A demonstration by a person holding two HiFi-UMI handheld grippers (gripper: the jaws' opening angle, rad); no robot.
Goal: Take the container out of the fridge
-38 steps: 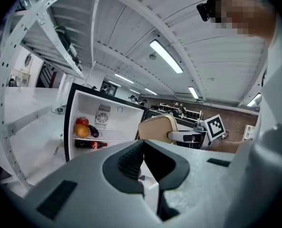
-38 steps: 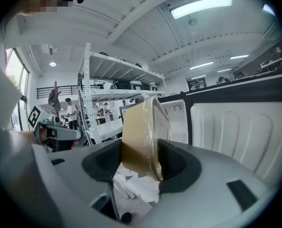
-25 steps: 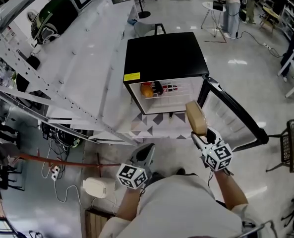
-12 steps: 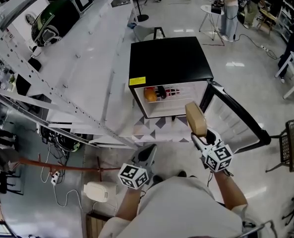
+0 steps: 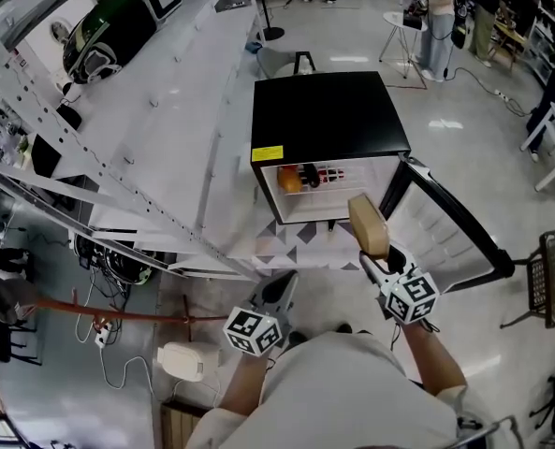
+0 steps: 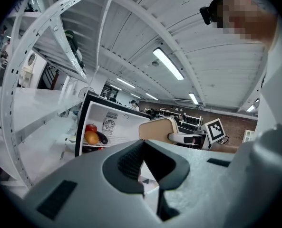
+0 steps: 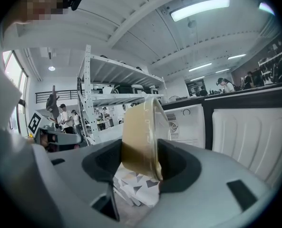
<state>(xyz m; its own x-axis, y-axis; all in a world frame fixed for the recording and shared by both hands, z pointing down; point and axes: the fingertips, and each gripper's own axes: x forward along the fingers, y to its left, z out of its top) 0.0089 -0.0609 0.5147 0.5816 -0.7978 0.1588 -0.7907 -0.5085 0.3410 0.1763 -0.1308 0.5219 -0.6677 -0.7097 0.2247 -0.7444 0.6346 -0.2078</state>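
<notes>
A tan container (image 5: 369, 224) with a clear lid is held on edge in my right gripper (image 5: 374, 262), whose jaws are shut on it. It hangs outside the small black fridge (image 5: 328, 120), in front of the open compartment. In the right gripper view the container (image 7: 143, 137) fills the gap between the pads. My left gripper (image 5: 277, 291) sits lower left, near my body, shut with nothing in it. From the left gripper view I see the container (image 6: 159, 129) off to the right.
The fridge door (image 5: 450, 227) stands swung open to the right. An orange and a red fruit (image 5: 289, 178) and other items lie on the fridge shelf. White metal shelving (image 5: 146, 110) runs along the left. People stand at the far end of the room.
The fridge has shifted slightly right and down in the head view. The container and both grippers keep the same places.
</notes>
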